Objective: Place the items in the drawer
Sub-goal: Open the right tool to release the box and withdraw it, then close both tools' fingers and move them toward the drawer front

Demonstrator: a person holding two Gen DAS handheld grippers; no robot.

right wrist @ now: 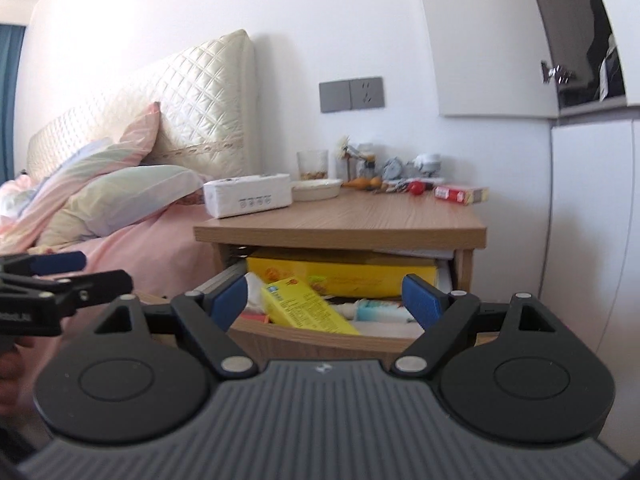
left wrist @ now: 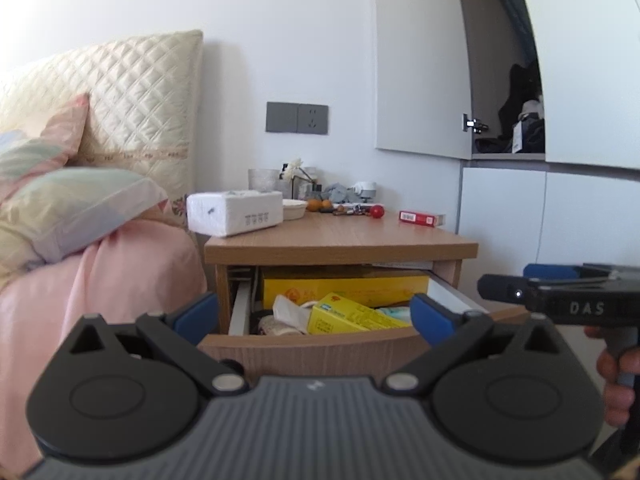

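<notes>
While the nightstand drawer (left wrist: 320, 344) stands open and crowded, both the left gripper (left wrist: 316, 312) and right gripper (right wrist: 324, 296) hang spread and empty; the red box (left wrist: 422, 217) and tissue pack (left wrist: 234, 212) sit untouched on top.

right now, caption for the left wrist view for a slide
Open left gripper facing the open drawer of a nightstand, yellow boxes inside, right gripper alongside.

Bright even daylight, fisheye-bent edges, slight blur.

The wooden drawer (left wrist: 320, 350) of the nightstand is pulled open. Inside lie 2 yellow boxes (right wrist: 308, 306), one tilted, beside white tissue (left wrist: 288, 310).
</notes>
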